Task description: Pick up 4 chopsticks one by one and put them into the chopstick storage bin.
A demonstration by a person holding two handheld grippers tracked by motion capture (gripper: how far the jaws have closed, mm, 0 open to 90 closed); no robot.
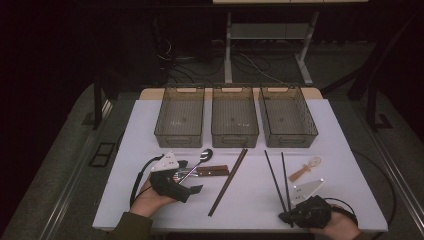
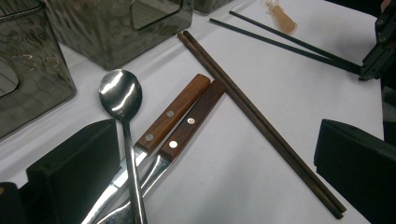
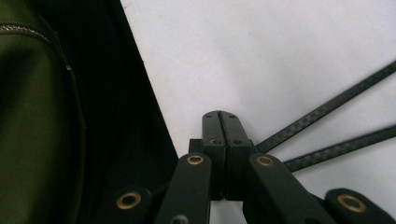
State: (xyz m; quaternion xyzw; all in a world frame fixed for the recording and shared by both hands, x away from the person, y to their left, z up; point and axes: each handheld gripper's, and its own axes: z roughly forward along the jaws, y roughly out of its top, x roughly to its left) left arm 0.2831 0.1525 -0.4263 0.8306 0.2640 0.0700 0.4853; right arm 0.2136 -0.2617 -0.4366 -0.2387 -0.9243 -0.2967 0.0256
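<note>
Left hand-held gripper is held spread astride the spoon, whose handle runs back between the jaws on the bench, bowl pointing away toward the bins.

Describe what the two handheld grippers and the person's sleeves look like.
Both are black. The left gripper and right gripper each carry a pale grey three-cornered plate on top and trail a black cable. The right claw's linkage shows brass-coloured rivets. The person's sleeve is olive green, with a zip.
</note>
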